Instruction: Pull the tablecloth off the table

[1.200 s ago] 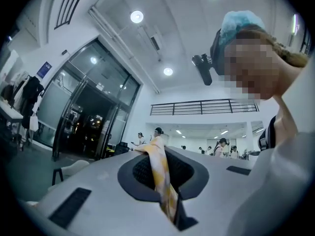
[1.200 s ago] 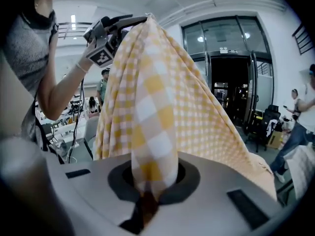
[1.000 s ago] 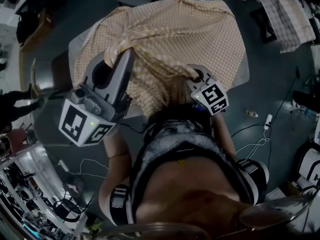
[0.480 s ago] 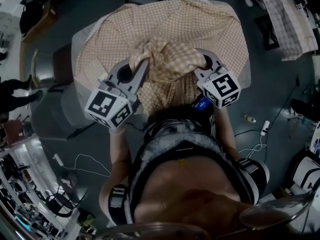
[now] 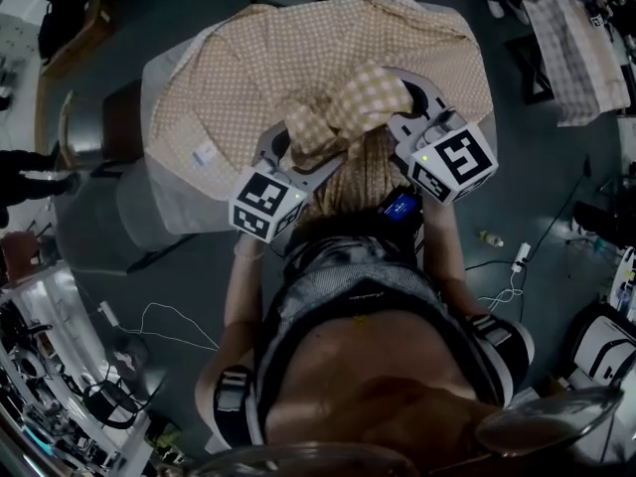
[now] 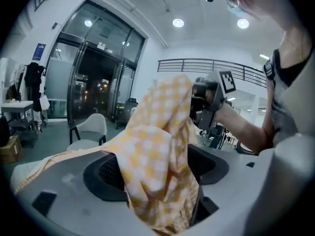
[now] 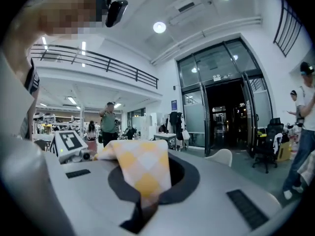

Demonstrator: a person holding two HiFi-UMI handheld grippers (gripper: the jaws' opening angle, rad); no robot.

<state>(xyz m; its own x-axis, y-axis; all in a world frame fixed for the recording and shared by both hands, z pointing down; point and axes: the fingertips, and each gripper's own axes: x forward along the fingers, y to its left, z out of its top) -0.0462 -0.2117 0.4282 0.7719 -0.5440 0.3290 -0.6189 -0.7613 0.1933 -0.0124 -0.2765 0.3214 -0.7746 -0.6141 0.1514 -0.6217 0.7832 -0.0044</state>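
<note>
Right jaws clamp tablecloth (image 5: pixel 298 58); chair (image 5: pixel 119 129) nearby.

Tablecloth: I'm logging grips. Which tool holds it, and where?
The right tool is shut on a bunched fold of the yellow checked fabric tablecloth. The left tool has just been opening its jaws; cloth hangs loose between them.

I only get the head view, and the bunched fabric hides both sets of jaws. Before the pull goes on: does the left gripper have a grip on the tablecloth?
Observer: No. The left gripper view shows the left gripper with its jaws apart; they have just been opening. The tablecloth only drapes loosely between them.
Operator: And the right one?
Observer: In its own view the right gripper is shut on a fold of the tablecloth, which stands up out of the closed jaws.
</note>
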